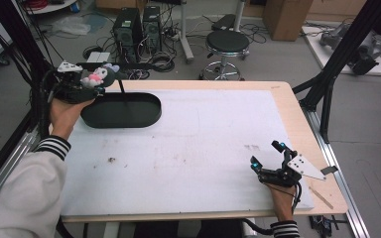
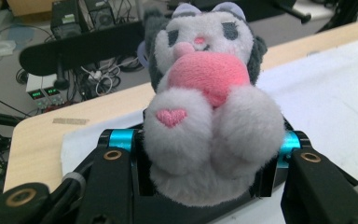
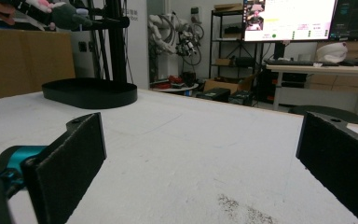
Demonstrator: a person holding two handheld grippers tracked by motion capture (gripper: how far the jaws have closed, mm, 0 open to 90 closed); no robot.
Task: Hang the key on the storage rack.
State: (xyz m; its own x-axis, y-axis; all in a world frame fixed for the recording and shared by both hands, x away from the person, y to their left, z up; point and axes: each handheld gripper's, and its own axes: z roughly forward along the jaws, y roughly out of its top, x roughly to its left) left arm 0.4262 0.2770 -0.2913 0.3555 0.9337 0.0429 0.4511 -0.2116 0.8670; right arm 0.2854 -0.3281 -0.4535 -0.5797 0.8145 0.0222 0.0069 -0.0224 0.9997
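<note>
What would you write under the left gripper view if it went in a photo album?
A grey-and-white plush cat hugging a pink heart, squeezed between the left gripper jaws above the table.

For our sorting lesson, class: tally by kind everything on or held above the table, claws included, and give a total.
Plush cat toy, held in the left claw: 1
Black oval tray: 1
Claws, counting the right claw: 2
Total: 4
</note>
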